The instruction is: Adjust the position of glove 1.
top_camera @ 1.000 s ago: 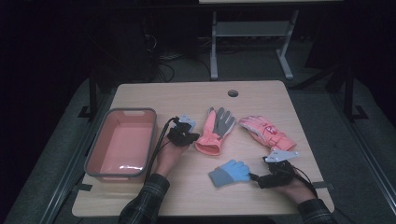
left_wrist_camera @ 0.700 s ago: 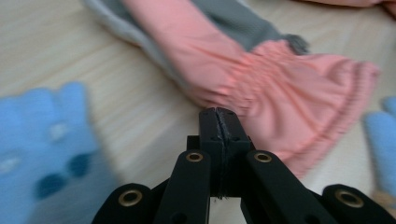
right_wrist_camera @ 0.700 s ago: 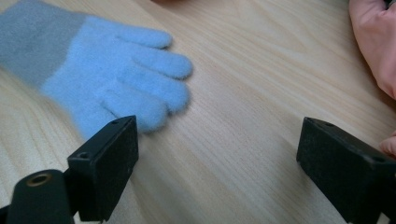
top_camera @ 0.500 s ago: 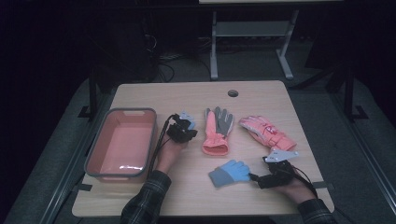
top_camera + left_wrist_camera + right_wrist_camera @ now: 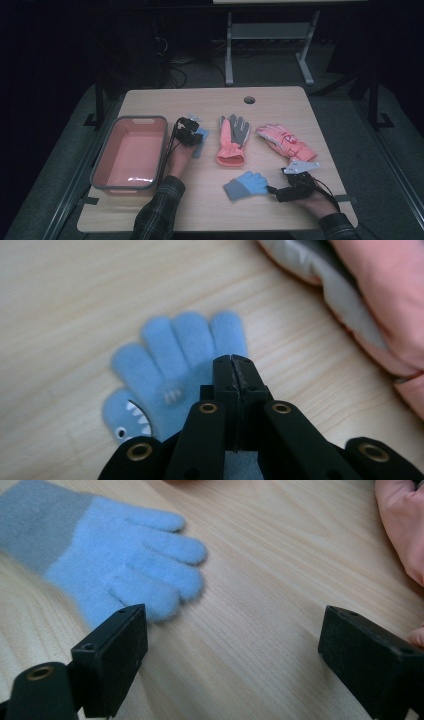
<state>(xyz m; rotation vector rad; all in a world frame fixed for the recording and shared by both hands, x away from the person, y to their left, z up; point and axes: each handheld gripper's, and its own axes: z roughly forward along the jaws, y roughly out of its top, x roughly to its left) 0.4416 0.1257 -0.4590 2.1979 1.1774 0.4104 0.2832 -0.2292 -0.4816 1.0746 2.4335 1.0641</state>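
Note:
A small light-blue glove with a shark face [image 5: 170, 355] lies flat on the wooden table [image 5: 280, 107], fingers pointing away. My left gripper [image 5: 233, 360] is over its palm with the jaws pressed together; I cannot tell whether any fabric is pinched. In the high view that left gripper [image 5: 192, 131] sits just left of this shark glove [image 5: 201, 141]. A second blue glove [image 5: 246, 185] with a grey cuff lies near the front edge. My right gripper [image 5: 280, 184] rests beside it, open, and the blue glove [image 5: 115, 565] has its fingertips by the left jaw of the right gripper [image 5: 237, 622].
A pink bin [image 5: 102, 165] stands at the table's left, right beside my left hand. A pink-and-grey glove [image 5: 232, 137] and a pink glove [image 5: 285, 141] lie across the middle. A round cable hole [image 5: 249, 100] is at the back edge.
My left gripper has slid a little left, away from the pink-and-grey glove toward the bin, still shut. The right hand and its gripper have stayed put.

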